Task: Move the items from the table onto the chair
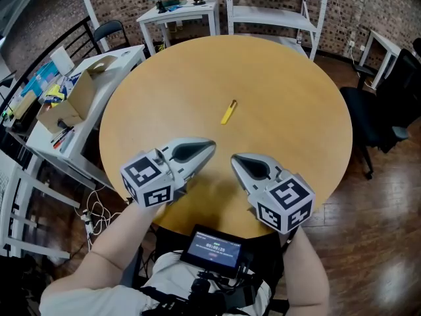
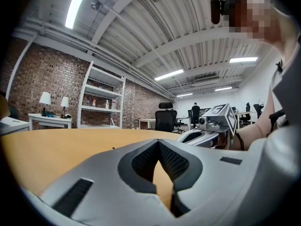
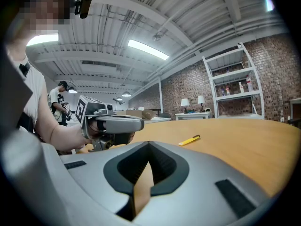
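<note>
A slim yellow utility knife point(image 1: 228, 112) lies alone near the middle of the round wooden table point(image 1: 289, 91); the right gripper view shows this knife point(image 3: 189, 140) ahead and to the right. My left gripper point(image 1: 212, 144) hovers over the table's near edge, shut with nothing in it, its tips point(image 2: 158, 142) meeting. Beside it my right gripper point(image 1: 234, 158) is also shut and empty, jaws closed together point(image 3: 149, 144). The two point toward each other, a short gap apart, both well short of the knife. A black office chair point(image 1: 385, 110) stands right of the table.
A white desk point(image 1: 99, 78) with an open cardboard box point(image 1: 72, 101) and clutter stands to the left. Behind the table are a white side table with lamps point(image 1: 177, 12) and white shelving point(image 1: 276, 5). A small screen point(image 1: 212, 247) sits at the person's waist.
</note>
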